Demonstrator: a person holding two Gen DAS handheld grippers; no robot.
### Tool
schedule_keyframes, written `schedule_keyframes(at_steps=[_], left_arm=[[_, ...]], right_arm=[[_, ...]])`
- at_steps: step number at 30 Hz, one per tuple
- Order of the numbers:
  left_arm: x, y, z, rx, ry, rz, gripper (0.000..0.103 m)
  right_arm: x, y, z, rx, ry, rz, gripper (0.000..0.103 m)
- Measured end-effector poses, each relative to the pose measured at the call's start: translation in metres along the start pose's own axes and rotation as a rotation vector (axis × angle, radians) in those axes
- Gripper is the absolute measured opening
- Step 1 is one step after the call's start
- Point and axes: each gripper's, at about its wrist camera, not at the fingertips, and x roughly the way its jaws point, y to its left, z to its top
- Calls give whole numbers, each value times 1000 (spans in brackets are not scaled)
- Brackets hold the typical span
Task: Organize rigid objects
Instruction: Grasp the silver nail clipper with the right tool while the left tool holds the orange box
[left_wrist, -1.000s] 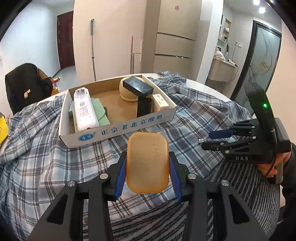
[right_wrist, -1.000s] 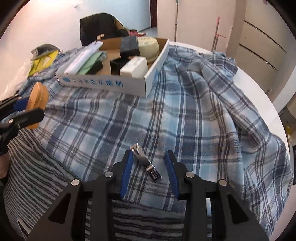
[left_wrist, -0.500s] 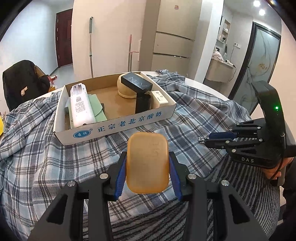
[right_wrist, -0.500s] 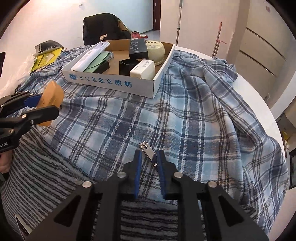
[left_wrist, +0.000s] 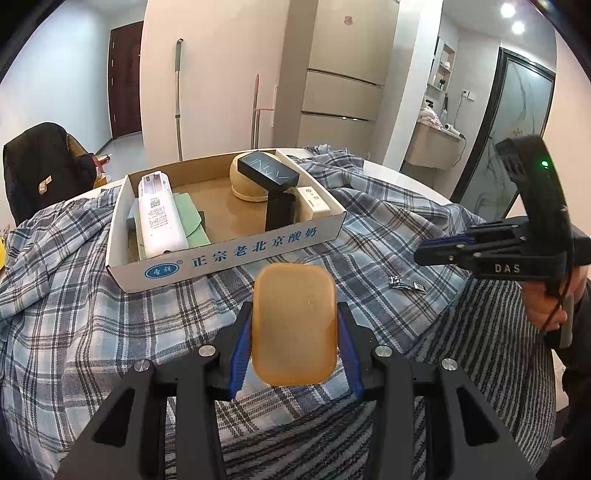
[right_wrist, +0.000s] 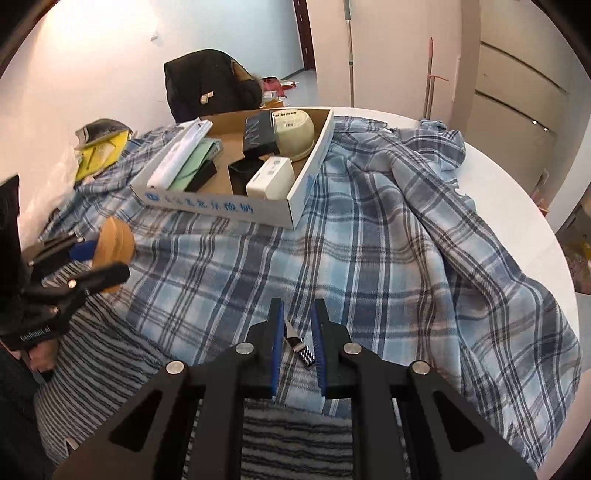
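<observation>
The left gripper (left_wrist: 294, 334) clamps the tan block (left_wrist: 294, 325); the right gripper (right_wrist: 298, 341), fingers narrowly apart, seemingly hovers above the nail clipper (left_wrist: 406, 284) near the table's front edge.

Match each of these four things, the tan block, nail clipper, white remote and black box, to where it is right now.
Things:
1. tan block
2. nail clipper
3. white remote
4. black box

Places:
a. lying on the plaid cloth
b. clamped in the left gripper
c. propped on the round cream container
d. lying flat in the cardboard box

Pairs: 1-b, 2-a, 3-d, 4-c
</observation>
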Motion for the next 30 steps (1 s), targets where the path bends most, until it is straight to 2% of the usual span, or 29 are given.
schedule_keyframes(at_steps=[7,9,12,18,22,25,27,30], left_arm=[[0,-1,0,3,2,-7,45],[0,0,0,0,5,-9,45],[0,0,-1,-1,6,-11,45],[2,0,-1,3,11,-14,45],[3,0,-1,-2,17,-18,45],[4,1,-1,-7,18,-17,45],[3,1,-1,-5,17,-16,45],[3,1,-2,-5,17,-16,45]], right_arm=[[25,10,-5,-89,62,15,14],[29,8,-4,-84,68,17,20],[31,3,-2,-77,82,38,20],[33,13,-7,-151,89,18,20],[38,26,-8,-235,95,-33,20],[40,31,-8,-258,88,-41,17],[41,29,-7,-248,88,-38,9],[40,25,-6,-221,84,-45,9]])
